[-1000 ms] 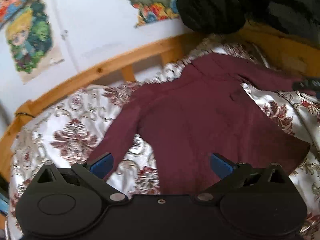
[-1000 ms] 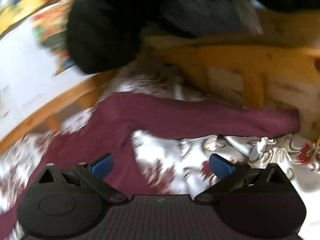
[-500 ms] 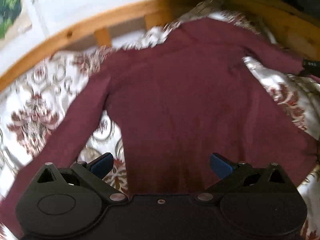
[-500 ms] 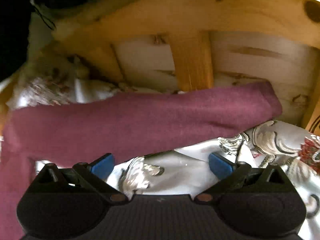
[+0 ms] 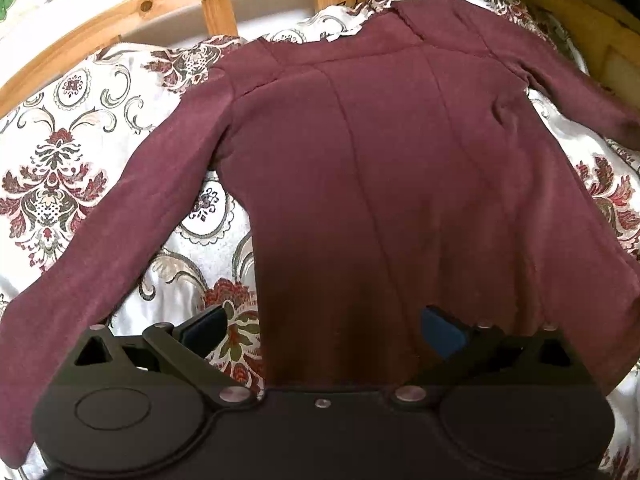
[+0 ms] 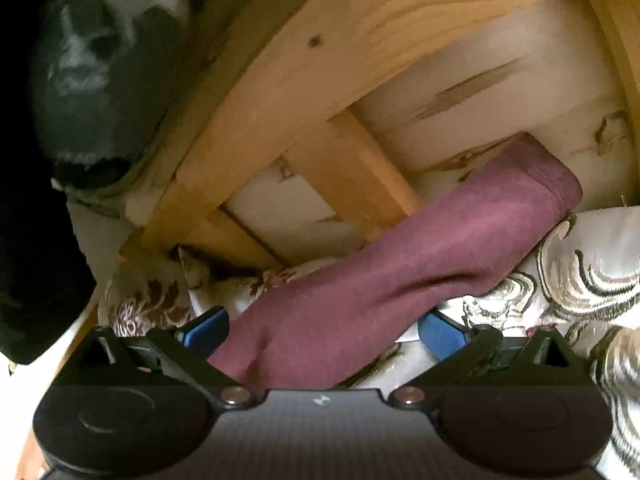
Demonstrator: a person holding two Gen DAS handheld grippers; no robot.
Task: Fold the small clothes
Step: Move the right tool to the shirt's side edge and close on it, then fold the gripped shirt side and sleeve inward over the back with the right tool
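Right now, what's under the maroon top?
The maroon top lies flat on a floral bedspread, which shows all around it and between sleeve and body. Anything beneath the fabric itself is covered.

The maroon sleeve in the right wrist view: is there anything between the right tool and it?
Nothing visible does. The maroon sleeve lies on the patterned bedspread and runs straight into the gap of the open right tool. The wooden bed frame is behind the sleeve, not in front of it.
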